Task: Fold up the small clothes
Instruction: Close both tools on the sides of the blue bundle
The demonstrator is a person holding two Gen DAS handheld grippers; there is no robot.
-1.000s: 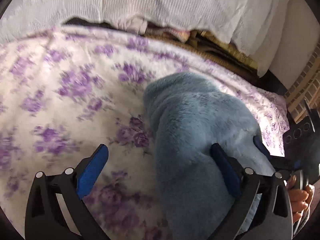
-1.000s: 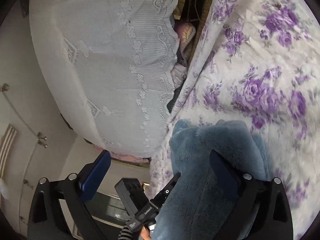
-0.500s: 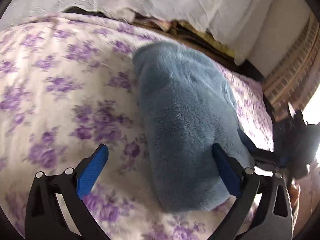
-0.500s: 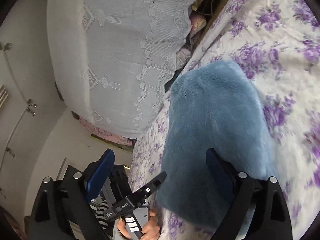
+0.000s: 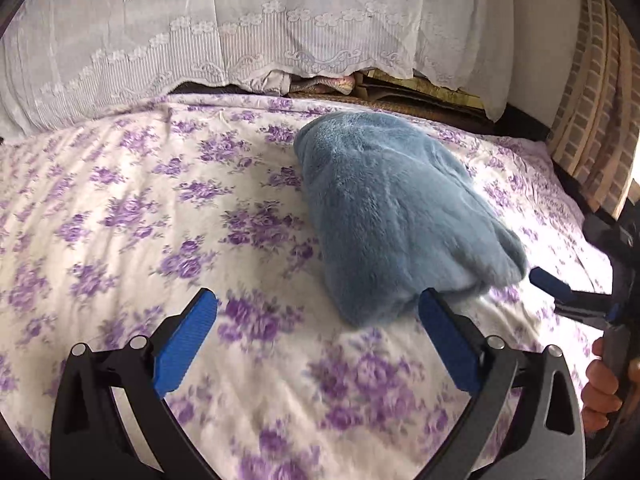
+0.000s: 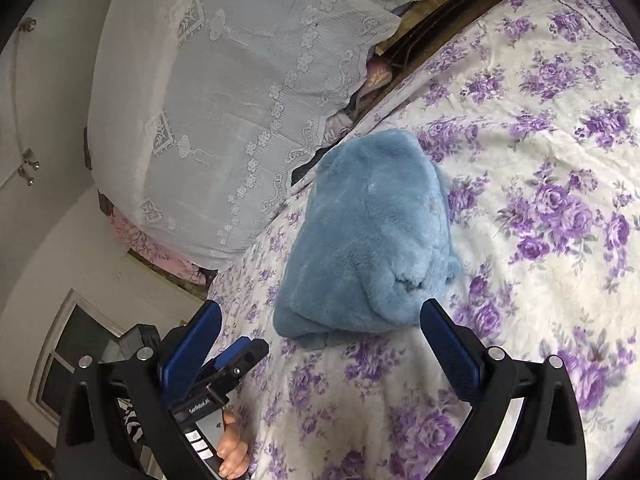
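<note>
A fluffy blue garment lies folded in a thick bundle on the bed's white sheet with purple flowers. It also shows in the right wrist view. My left gripper is open and empty, just short of the bundle's near end. My right gripper is open and empty, also just short of the bundle. The right gripper's blue fingertip shows at the right edge of the left wrist view, beside the bundle. The left gripper shows in the right wrist view at the lower left.
A white lace cover hangs over bedding at the far side of the bed. A dark gap with cloth and boards runs under it. A brick wall stands at the right. The bed's edge drops off left of the bundle.
Both grippers have pulled back from the blue bundle, which they were reaching over a second ago. The bundle now lies free on the sheet ahead of both.
</note>
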